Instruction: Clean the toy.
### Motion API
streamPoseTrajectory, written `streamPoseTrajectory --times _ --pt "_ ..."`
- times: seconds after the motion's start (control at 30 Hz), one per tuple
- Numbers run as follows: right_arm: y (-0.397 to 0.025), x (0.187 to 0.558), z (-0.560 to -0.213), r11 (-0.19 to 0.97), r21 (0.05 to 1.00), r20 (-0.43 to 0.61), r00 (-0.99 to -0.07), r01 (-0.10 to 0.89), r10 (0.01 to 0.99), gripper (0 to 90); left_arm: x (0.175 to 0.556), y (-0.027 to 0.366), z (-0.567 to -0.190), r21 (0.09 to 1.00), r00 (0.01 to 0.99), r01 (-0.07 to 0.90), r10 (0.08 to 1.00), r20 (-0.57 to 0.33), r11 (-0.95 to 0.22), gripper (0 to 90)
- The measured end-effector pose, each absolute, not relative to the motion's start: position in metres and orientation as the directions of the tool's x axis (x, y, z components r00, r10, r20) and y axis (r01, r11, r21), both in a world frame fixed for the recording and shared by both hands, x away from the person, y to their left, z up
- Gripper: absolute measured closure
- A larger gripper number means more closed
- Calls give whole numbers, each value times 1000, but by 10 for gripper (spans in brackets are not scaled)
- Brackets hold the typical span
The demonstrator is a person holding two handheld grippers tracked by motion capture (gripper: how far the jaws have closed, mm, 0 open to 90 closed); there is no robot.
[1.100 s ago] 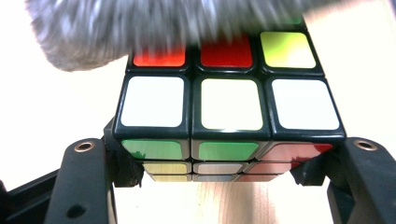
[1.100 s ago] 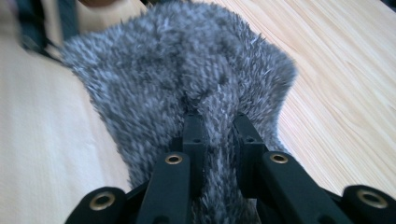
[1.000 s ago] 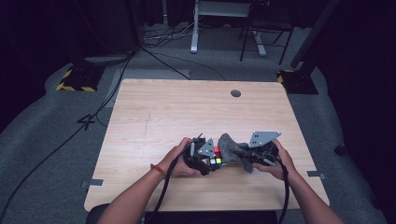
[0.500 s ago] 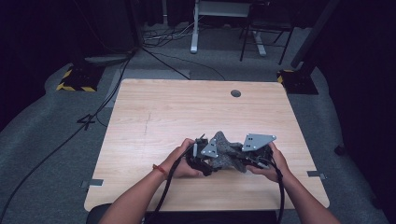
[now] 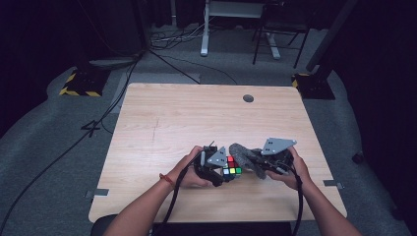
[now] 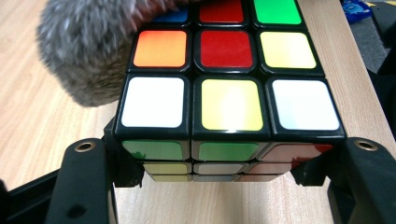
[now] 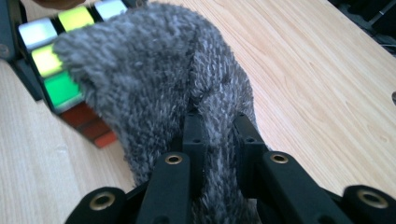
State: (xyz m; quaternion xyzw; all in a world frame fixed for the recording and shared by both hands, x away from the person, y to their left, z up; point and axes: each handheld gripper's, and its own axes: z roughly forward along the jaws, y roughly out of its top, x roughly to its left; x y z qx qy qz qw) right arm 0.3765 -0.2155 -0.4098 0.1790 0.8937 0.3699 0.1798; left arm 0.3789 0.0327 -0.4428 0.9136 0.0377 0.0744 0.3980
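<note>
My left tongs (image 5: 222,172) clench the cube (image 5: 230,166) by its sides, near the table's (image 5: 187,123) front edge. My right tongs (image 5: 259,166) pinch a grey cloth (image 5: 245,156) that lies against the cube's top. I can read no writing on either.

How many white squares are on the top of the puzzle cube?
2 that show. On the Rubik's cube, both sit in the top face's row nearest the left gripper's jaws, one at each corner. The fuzzy grey cloth covers part of the far row, so more may hide.

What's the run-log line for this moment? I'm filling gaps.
left gripper: shut on puzzle cube | right gripper: shut on grey cloth | cloth against cube
</note>
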Motion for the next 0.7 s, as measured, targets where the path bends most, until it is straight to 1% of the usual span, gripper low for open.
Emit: streamPoseTrajectory --times 0.07,0.17,0.27,0.33,0.43,0.53,0.7 --pt "-218 376 -411 667 720 -184 -874 192 450 789 379 35 -440 738 986 8 127 106 -675 341" --pt "-219 376 -415 675 712 -164 -890 191 425 789 382 41 -437 754 983 26 156 102 -656 341" --pt "-219 375 -417 663 721 -124 -904 202 410 789 387 48 -435 782 981 60 181 68 -621 341" --pt "-217 374 -419 653 731 -95 -917 200 387 788 387 48 -436 774 981 57 181 75 -631 341" --pt "-215 373 -418 607 767 -36 -931 207 362 787 389 44 -441 768 984 74 174 49 -636 340" --pt "-214 369 -417 601 777 -46 -934 189 353 787 388 40 -445 765 985 81 168 37 -639 340" --pt "-216 371 -416 550 812 -15 -936 193 352 788 389 38 -447 757 986 80 165 36 -649 338"
